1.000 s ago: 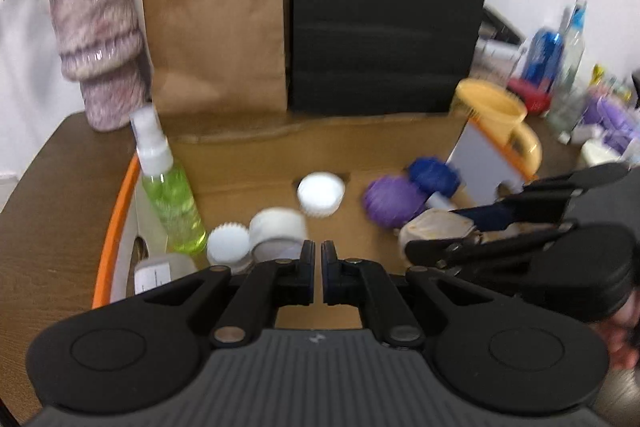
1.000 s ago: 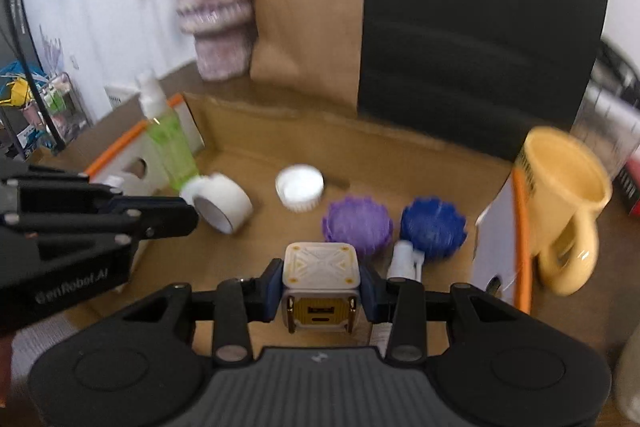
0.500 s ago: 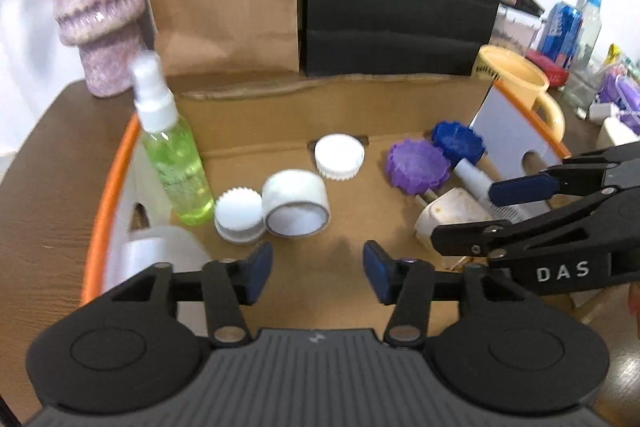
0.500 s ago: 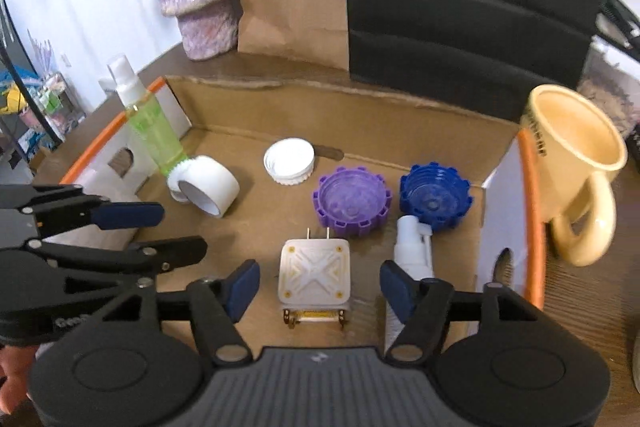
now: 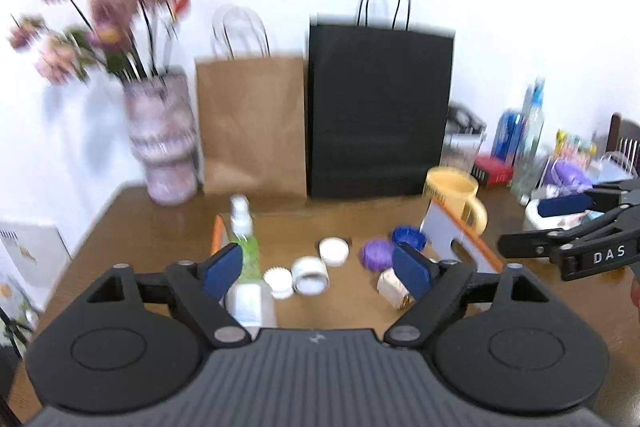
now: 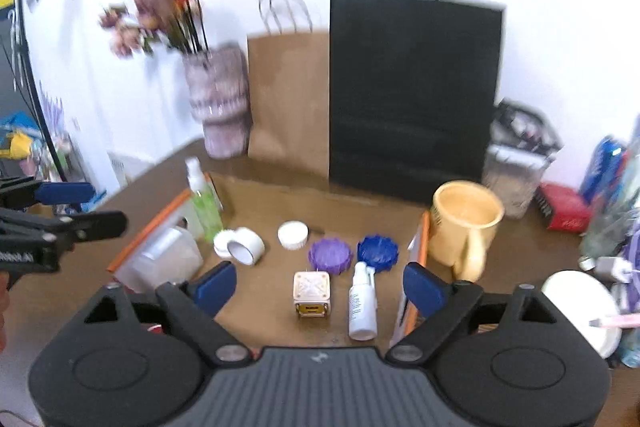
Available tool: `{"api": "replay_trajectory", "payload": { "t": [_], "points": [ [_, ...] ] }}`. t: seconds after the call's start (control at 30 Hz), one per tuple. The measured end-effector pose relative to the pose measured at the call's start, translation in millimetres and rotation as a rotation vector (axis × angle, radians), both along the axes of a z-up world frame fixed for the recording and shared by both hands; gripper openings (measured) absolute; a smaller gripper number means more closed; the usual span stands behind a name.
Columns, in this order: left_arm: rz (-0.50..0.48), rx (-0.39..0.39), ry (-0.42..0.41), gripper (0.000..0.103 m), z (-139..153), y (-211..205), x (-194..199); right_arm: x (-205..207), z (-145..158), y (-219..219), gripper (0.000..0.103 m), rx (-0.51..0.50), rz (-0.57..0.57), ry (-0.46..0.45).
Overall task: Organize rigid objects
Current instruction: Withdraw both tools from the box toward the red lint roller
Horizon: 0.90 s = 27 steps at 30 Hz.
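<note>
A shallow cardboard box (image 6: 268, 291) holds a white charger cube (image 6: 312, 293), a small white spray bottle (image 6: 362, 303), a purple lid (image 6: 330, 255), a blue lid (image 6: 378, 253), a white cap (image 6: 293, 235), a white tape roll (image 6: 245, 251) and a green spray bottle (image 6: 205, 215). My right gripper (image 6: 320, 287) hangs above and behind the cube, its jaws opening, nothing between them. My left gripper (image 5: 317, 271) is also raised over the box (image 5: 348, 307) with its jaws opening and empty. Each gripper shows at the edge of the other's view.
A yellow mug (image 6: 466, 227) stands just outside the box's right wall. Behind the box are a brown paper bag (image 6: 288, 99), a black bag (image 6: 412, 95) and a vase of flowers (image 6: 220, 103). Bottles and clutter crowd the table's right side (image 5: 520, 143). A clear plastic container (image 6: 168, 259) lies in the box's left corner.
The right gripper has let go of the white cube, which now lies on the box floor. The left gripper went from shut to open. Both pulled back and up from the box.
</note>
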<state>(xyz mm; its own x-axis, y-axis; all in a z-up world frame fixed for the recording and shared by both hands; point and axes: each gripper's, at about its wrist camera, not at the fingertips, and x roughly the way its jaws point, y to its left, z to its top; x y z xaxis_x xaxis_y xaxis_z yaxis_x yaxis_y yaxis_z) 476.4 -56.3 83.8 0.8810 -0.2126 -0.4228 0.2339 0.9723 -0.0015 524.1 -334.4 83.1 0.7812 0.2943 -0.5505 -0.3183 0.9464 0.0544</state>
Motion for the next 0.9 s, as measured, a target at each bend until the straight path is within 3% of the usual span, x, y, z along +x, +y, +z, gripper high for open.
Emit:
{"api": "replay_trajectory", "payload": {
  "t": [0.1, 0.37, 0.6, 0.77, 0.9],
  "points": [
    [-0.012, -0.01, -0.14, 0.095, 12, 7, -46, -37, 9, -4, 0.091, 0.015, -0.018, -0.096],
    [-0.038, -0.059, -0.259, 0.097, 21, 13, -121, -116, 15, -3, 0.091, 0.073, -0.039, -0.241],
    [-0.019, -0.043, -0.278, 0.097, 12, 20, -166, -163, 9, 6, 0.091, 0.088, -0.046, -0.243],
    [-0.023, -0.017, -0.279, 0.097, -10, 29, -214, -227, -10, 14, 0.092, 0.103, -0.015, -0.268],
    [-0.047, -0.074, -0.245, 0.099, -36, 42, -259, -282, -36, 21, 0.101, 0.111, -0.012, -0.303]
  ]
}}
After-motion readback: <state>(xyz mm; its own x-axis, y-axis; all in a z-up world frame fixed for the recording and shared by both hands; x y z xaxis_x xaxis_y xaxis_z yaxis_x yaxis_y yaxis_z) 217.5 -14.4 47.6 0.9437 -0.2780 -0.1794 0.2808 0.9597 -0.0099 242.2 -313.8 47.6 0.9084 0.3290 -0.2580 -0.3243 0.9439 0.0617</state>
